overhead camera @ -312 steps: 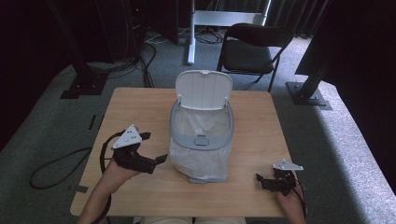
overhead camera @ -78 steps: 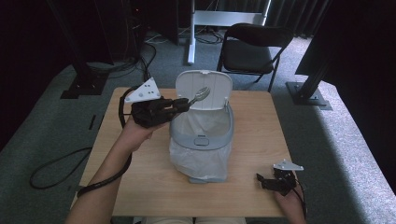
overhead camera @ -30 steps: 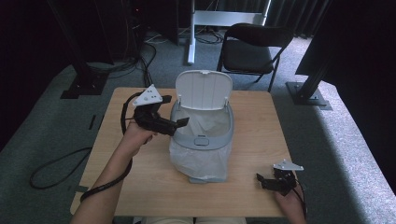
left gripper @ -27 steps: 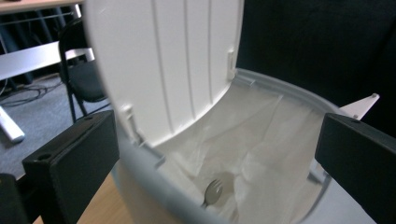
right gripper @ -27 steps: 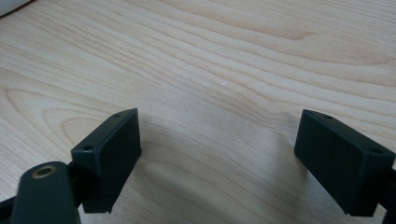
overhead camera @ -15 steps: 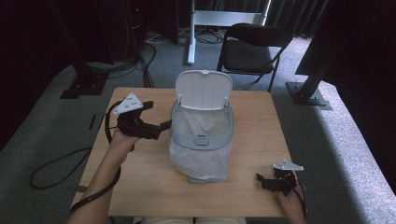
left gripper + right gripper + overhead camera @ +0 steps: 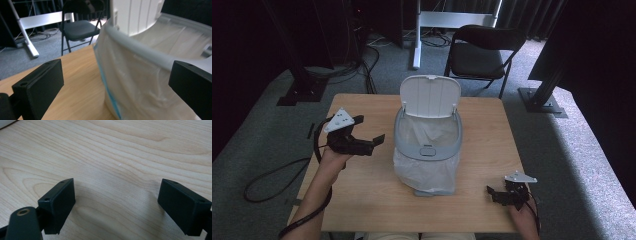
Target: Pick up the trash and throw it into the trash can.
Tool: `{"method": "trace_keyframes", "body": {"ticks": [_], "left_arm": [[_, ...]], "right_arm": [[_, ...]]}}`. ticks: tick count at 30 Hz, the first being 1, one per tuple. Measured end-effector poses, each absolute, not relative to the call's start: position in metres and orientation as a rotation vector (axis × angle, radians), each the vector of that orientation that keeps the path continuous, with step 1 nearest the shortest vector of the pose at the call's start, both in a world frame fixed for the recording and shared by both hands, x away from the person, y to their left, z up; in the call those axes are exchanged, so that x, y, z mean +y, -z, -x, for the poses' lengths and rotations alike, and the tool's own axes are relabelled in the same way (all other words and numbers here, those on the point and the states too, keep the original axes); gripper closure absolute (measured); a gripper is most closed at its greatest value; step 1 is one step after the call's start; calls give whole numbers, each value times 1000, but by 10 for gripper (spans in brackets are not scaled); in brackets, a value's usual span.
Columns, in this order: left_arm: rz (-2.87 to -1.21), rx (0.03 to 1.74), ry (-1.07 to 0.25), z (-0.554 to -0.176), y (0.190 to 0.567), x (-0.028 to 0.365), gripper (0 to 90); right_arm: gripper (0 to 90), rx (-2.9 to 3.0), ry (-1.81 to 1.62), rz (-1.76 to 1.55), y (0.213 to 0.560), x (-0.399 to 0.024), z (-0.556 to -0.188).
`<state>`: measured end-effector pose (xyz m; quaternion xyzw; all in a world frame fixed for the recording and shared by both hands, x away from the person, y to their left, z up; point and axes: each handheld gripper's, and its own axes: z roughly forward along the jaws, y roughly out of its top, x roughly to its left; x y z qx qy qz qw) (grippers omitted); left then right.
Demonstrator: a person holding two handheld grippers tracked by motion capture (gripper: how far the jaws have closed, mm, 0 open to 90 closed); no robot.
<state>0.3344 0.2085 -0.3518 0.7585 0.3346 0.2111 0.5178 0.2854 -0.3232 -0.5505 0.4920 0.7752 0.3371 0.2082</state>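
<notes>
A small bin (image 7: 428,150) stands mid-table, with a grey rim, a white bag liner and its white lid (image 7: 430,96) raised upright at the back. My left gripper (image 7: 371,129) hovers open just left of the bin, jaws pointed at it with nothing between them. In the left gripper view the left gripper (image 7: 115,85) frames the bag-covered side of the bin (image 7: 140,82) close ahead. My right gripper (image 7: 493,194) rests open near the table's front right corner. In the right gripper view the right gripper (image 7: 121,205) spans bare wood.
The wooden table (image 7: 362,200) has free room on both sides of the bin. Behind the table stand a black folding chair (image 7: 477,55) and a white stand (image 7: 417,35). Cables (image 7: 272,175) lie on the floor at the left.
My left gripper has drawn back from the bin's mouth, moving left and toward the person, and now stands beside the bin. The right gripper has not moved.
</notes>
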Motion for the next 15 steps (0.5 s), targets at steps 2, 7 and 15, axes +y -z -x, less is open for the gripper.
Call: {"method": "trace_keyframes", "body": {"ticks": [2, 7, 15], "left_arm": [[-1819, 815, -504, -334, 355, 212, 0], [-1813, 841, -508, -333, 362, 217, 0], [-1800, 930, -556, -328, 382, 231, 0]], "right_arm": [[135, 2157, -938, -1369, 550, -323, -285], [136, 2158, -937, -1370, 550, -323, -285], [136, 2156, -938, -1370, 551, -323, -285]]}}
